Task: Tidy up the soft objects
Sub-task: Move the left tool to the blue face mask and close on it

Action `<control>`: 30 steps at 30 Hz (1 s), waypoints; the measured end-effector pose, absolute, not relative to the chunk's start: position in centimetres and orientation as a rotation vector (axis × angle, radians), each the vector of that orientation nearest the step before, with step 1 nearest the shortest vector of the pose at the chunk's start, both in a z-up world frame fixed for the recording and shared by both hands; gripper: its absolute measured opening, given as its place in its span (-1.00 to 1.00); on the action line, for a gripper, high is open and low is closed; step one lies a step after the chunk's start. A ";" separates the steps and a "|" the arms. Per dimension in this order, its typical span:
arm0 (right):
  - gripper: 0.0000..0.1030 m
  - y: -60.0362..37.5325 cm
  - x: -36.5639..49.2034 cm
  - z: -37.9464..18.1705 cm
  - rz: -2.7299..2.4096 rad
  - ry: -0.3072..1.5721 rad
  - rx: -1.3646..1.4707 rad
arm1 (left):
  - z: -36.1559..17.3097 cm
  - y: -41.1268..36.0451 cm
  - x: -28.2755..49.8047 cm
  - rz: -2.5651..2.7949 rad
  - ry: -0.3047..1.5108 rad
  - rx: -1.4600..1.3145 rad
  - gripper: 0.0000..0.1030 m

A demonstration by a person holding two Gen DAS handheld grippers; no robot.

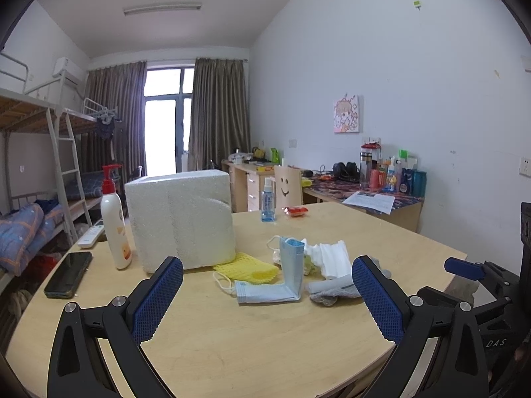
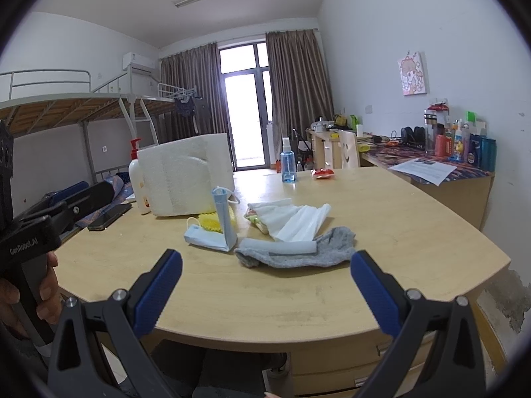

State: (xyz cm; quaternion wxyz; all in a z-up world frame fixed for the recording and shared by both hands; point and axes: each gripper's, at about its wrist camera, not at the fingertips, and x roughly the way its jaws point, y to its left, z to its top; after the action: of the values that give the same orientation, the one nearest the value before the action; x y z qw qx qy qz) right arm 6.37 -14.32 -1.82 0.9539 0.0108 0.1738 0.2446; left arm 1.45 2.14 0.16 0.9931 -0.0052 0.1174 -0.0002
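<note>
Your left hand-held gripper (image 1: 267, 301) hangs just above the near part of the wooden counter (image 1: 381, 232), its blue-padded jaws spread wide with nothing between them. Your right hand-held gripper (image 2: 265, 293) is likewise released, jaws apart and bare, poised over the counter's near edge.

The soft things lie in a loose cluster mid-counter, ahead of both grippers. A light blue face mask (image 1: 282, 285) is bent in an L, one half flat on the counter and the other standing upright. Just behind it, a yellow foam net (image 1: 245, 268) lies flat, touching the foot of the white foam box (image 1: 181, 219). To the right of the mask, a grey sock (image 2: 298, 248) lies along the counter with a pale rolled piece resting on it. Behind the sock sits a white pleated sheet (image 2: 295, 220), partly covering something small and colourful that you cannot make out.

Left of the foam box stands a white pump bottle (image 1: 114, 222) with a red top, and a dark phone (image 1: 68, 273) lies flat near the counter's left edge. Farther back, a blue spray bottle (image 1: 268, 200) stands upright beside a small red wrapper (image 1: 296, 211).

In the right wrist view, your left hand (image 2: 46, 295) shows at the left edge, wrapped around the other gripper's handle.
</note>
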 end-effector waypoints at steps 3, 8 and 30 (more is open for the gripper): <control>0.99 -14.0 7.0 -2.0 0.494 0.370 0.015 | -0.1 2.1 2.2 -0.014 0.256 -0.013 0.98; 0.99 -13.9 8.1 -2.3 0.479 0.388 0.011 | -0.3 1.9 3.3 -0.024 0.281 -0.005 0.98; 0.99 -14.2 13.4 -4.0 0.441 0.518 0.038 | -2.5 0.5 11.0 -0.118 0.480 0.015 0.98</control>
State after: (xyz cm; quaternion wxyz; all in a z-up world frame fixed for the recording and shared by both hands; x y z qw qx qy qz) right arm 13.40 -14.20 -3.99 0.9424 0.0188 0.2542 0.2165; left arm 11.03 0.52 -2.48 0.9697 0.0073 0.2373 -0.0582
